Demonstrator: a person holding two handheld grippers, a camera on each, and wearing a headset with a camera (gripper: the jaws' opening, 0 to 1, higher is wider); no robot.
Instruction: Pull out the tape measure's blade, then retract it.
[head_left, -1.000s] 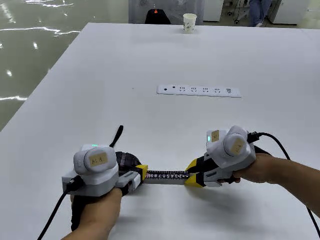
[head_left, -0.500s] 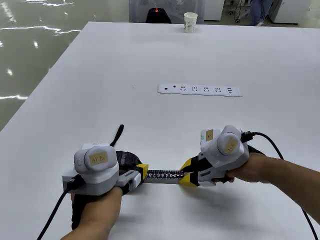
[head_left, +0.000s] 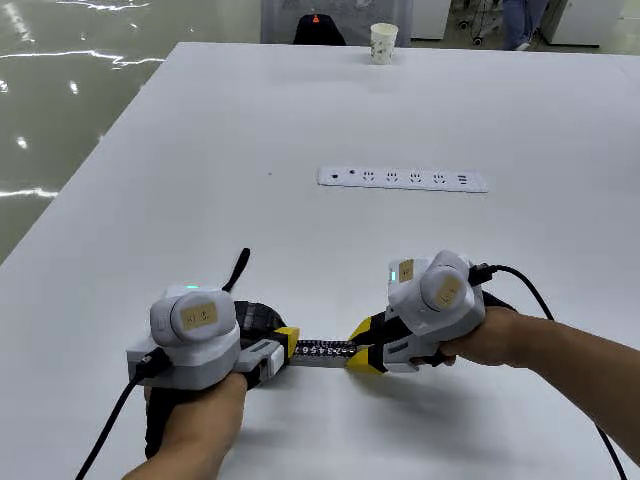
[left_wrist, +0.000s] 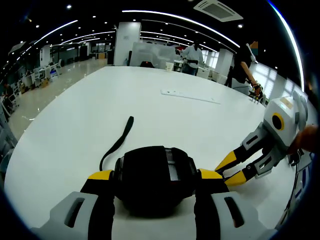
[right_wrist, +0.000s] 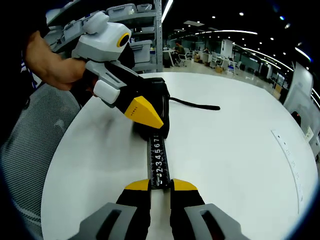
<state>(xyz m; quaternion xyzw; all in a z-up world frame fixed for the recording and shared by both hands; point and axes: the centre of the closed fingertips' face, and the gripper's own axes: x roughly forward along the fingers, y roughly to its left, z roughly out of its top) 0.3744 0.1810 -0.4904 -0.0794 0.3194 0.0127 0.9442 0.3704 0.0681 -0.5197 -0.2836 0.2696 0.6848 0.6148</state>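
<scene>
Tape measure lies on the near part of the white table, close in front of the person. Its black case is clamped between the jaws of the left gripper, one yellow tip on each side. A black strap trails off the case across the table, away from the person.

From the mouth of the case the blade runs flat along the tabletop to the right gripper. That gripper's jaws are pressed together on the blade's far end. The end hook itself is hidden under the yellow tips, so I cannot tell just how it is caught.

Only a short stretch of printed blade shows between the two grippers, which are near each other but not touching. The blade's long axis lies left to right across the person, in a straight line from the case to the right gripper. In the right gripper view the case sits dead ahead, along that gripper's own jaws.

Any further travel, out or back, probably wants the right gripper kept on this line while the left holds the case steady. A sideways pull would likely twist or buckle the thin blade.

A power strip and a paper cup sit well apart, further up the table.
</scene>
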